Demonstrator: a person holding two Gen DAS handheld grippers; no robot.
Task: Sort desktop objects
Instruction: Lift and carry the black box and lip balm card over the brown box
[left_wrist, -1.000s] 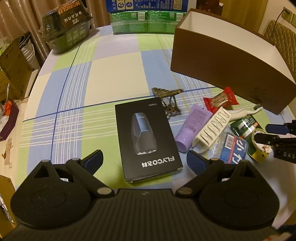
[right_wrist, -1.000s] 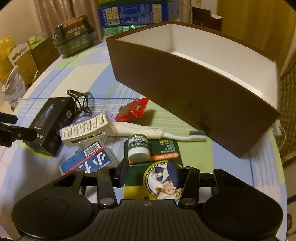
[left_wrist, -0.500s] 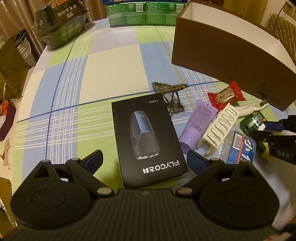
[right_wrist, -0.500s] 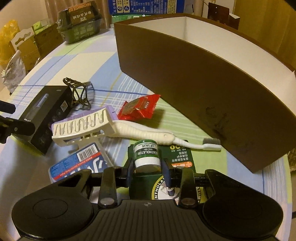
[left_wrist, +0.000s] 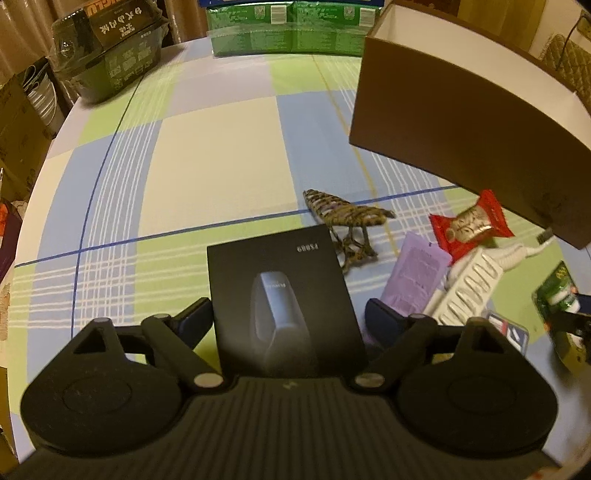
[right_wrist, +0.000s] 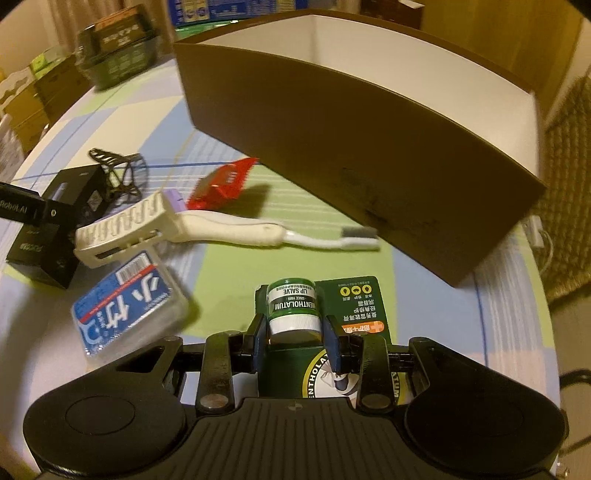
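1. Straddling the black shaver box (left_wrist: 284, 306) at the lower centre of the left wrist view, the left gripper (left_wrist: 287, 317) has its jaws spread wide; they have just been closing in, with the box between them. The left pad seems to meet the box's edge, but a gap shows on the right.
2. Clamped at the lower centre of the right wrist view, the right gripper (right_wrist: 294, 339) presses both blue pads against the small green lip salve jar (right_wrist: 292, 308), which is mounted on a green backing card (right_wrist: 354, 306).
3. The brown cardboard box (right_wrist: 354, 147), white inside, fills the upper right of both views and stands on the checked tablecloth (left_wrist: 207, 155).
4. Left of the jar in the right wrist view lie a blue-and-white packet (right_wrist: 125, 299), a cream comb-like handle (right_wrist: 125, 225) joined to a toothbrush (right_wrist: 332, 238), and a red snack wrapper (right_wrist: 221, 181).
5. A purple tube (left_wrist: 413, 277) and a brown patterned hair claw (left_wrist: 347, 218) lie right of the shaver box in the left wrist view.
6. Green cartons (left_wrist: 291, 29) and a dark wrapped package (left_wrist: 110, 48) sit along the top of that view.
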